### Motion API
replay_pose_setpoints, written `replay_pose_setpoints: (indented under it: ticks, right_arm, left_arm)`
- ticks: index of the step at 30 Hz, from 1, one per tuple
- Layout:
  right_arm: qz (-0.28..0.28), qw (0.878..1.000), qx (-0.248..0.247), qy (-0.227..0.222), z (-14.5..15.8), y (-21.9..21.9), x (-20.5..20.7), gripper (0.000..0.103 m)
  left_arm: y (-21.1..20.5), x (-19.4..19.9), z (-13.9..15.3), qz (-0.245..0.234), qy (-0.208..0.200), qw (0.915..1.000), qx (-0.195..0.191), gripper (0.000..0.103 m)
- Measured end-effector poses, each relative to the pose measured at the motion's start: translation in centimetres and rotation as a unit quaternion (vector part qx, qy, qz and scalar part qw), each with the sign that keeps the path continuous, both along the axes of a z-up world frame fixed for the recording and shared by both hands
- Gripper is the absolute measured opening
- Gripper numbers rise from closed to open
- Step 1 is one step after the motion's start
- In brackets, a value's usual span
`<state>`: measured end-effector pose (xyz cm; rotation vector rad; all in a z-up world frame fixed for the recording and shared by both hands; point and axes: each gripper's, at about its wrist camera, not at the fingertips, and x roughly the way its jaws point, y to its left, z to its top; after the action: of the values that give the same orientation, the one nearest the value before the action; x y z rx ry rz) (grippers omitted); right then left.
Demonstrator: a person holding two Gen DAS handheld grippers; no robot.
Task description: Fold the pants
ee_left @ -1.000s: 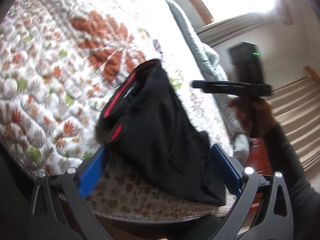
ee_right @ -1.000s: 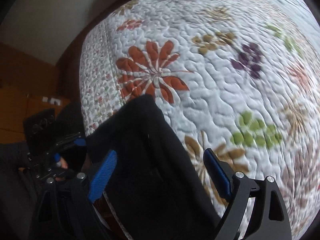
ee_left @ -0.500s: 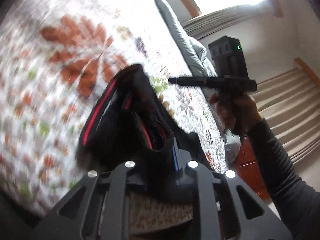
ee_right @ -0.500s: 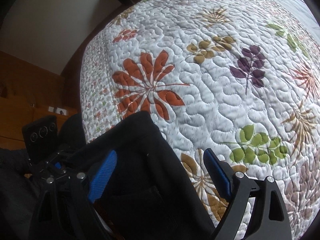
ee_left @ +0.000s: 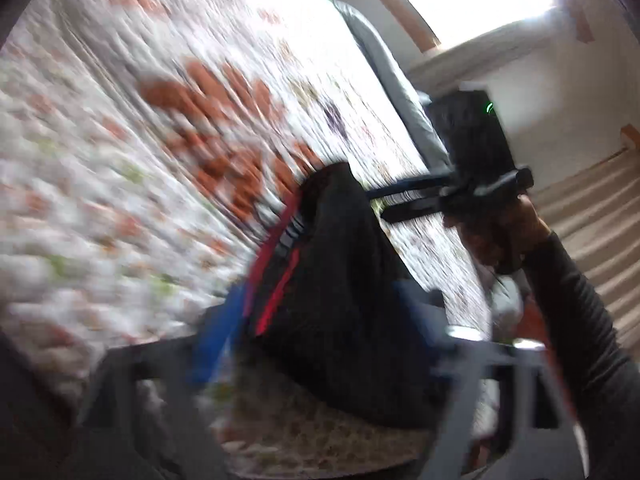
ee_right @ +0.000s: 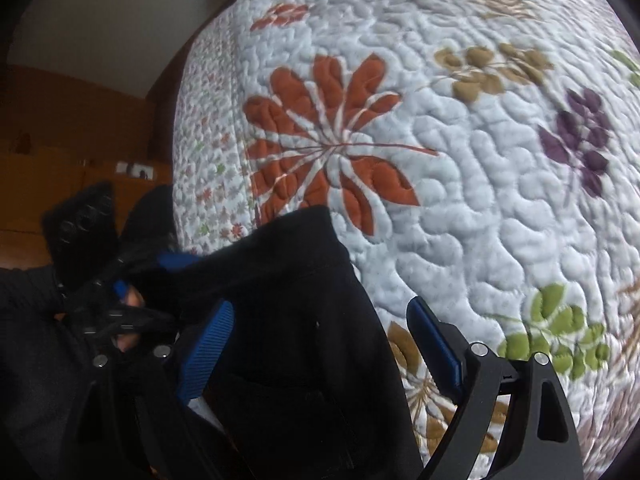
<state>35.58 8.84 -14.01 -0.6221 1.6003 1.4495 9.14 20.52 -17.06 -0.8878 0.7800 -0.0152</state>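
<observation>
A: On the floral quilt [ee_right: 460,208], near its edge, lie the black pants [ee_right: 296,320] in a folded heap, red stripes showing along one side in the left wrist view.

B: And the left gripper [ee_left: 316,344]?

A: That view is badly smeared. Its jaws have just been opening, and they stand wide now, one blue pad [ee_left: 216,340] to the left of the heap and the other at its right, with the pants between them. I see no pressing; the cloth sits loose on the quilt.

B: The right gripper [ee_right: 316,348]?

A: Jaws wide apart as well. The left blue pad lies over the black cloth, the right pad over bare quilt just beside the pants' edge. Nothing is pinched.

B: Where are the two tools relative to each other?

A: From the left wrist view, the right gripper hangs beyond the far end of the heap, gripped by a hand [ee_left: 496,236] in a dark ribbed sleeve [ee_left: 580,320]. From the right wrist view, the left gripper sits at the lower left, at the pants' other side.
</observation>
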Motion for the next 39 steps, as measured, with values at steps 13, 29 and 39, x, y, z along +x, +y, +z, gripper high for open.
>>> replay_pose_setpoints:
  ticks: [13, 29, 39]
  right_arm:
    - [0.045, 0.996, -0.036, 0.063, -3.8, 2.3, 0.5, 0.064]
    - [0.032, 0.996, -0.025, 0.076, -3.7, 1.6, 1.4, 0.043]
    - [0.042, 0.999, -0.023, -0.003, 0.4, 1.6, -0.9, 0.036]
  left_arm:
    - [-1.6, 1.4, -3.4, -0.027, 0.025, 0.9953, -0.089, 0.090]
    - [-0.8, 1.0, -3.1, 0.005, 0.028, 0.9961, -0.084, 0.054]
    - [-0.6, -0.2, -1.1, -0.002, 0.004, 0.9974, -0.071, 0.025]
